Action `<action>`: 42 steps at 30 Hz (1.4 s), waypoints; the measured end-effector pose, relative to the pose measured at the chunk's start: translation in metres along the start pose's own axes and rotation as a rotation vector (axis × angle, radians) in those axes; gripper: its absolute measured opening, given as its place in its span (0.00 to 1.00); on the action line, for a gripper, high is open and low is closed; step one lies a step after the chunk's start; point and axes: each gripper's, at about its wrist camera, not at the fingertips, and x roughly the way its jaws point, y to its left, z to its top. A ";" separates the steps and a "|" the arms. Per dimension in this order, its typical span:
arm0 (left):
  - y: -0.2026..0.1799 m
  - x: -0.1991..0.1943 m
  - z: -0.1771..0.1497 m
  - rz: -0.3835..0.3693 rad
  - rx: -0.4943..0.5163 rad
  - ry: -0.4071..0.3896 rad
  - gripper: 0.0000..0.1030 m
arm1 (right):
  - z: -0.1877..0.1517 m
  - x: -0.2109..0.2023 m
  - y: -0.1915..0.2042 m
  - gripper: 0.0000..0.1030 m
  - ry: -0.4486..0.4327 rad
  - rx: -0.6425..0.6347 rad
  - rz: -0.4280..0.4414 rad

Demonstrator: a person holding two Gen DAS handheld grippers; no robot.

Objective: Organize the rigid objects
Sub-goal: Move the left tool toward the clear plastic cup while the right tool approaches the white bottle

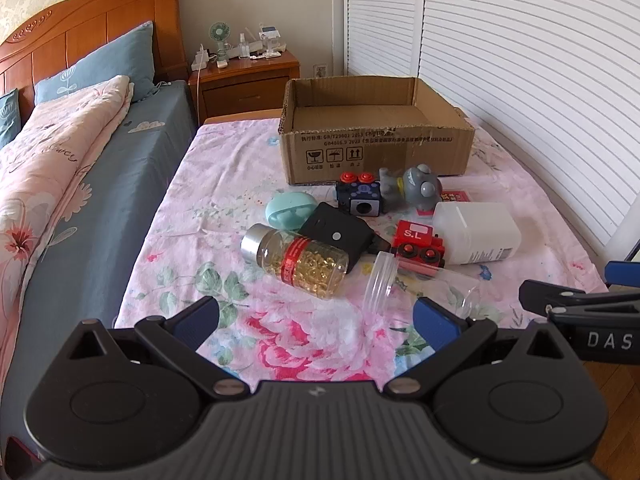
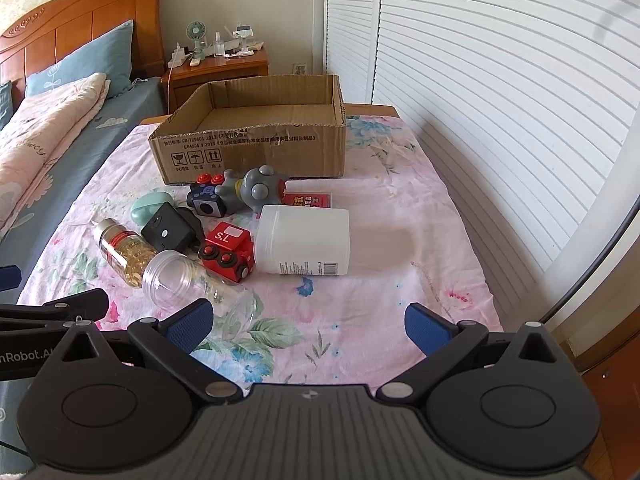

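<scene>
left gripper [image 1: 316, 316]: nearest the lens, jaws wide, nothing between them, hanging over the floral sheet [image 1: 224, 200]
right gripper [image 2: 308, 322]: same, jaws wide and empty, over bare sheet right of the pile
clear jar [image 1: 404, 284]: closest item, on its side, open mouth up-left, just ahead of the left gripper's right finger
pill bottle [image 1: 296, 258]: on its side, silver cap to the left, leaning on the black block [image 1: 340, 236]
red train [image 1: 418, 246]: between clear jar and white jar [image 1: 476, 232], touching both as far as I can tell
mid pile: mint case [image 1: 290, 210], dice-like cube [image 1: 358, 196], grey toy [image 1: 416, 188], bunched close, just in front of the box
box [image 1: 376, 152]: cardboard, open top, looks empty, far side of the pile
step: start of the job, nothing gripped, everything outside the box
next move: my guess, close on the clear jar or pill bottle across the body. Both are round and lying down, so they may roll if nudged.
</scene>
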 end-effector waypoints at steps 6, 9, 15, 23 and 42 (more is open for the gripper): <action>0.000 0.000 0.000 -0.001 0.000 0.001 0.99 | 0.000 0.000 0.000 1.00 -0.001 -0.001 -0.001; 0.001 0.000 0.000 -0.002 0.000 0.000 0.99 | 0.000 0.000 0.000 1.00 -0.001 -0.001 -0.002; 0.001 0.002 0.001 -0.008 0.000 0.002 0.99 | 0.002 0.000 0.000 1.00 -0.004 -0.003 -0.006; 0.004 0.006 0.004 -0.030 0.011 0.002 0.99 | 0.003 0.002 0.002 1.00 -0.010 -0.021 -0.008; 0.000 0.025 -0.001 -0.190 0.152 -0.020 0.99 | 0.001 0.016 -0.008 1.00 -0.054 -0.086 0.049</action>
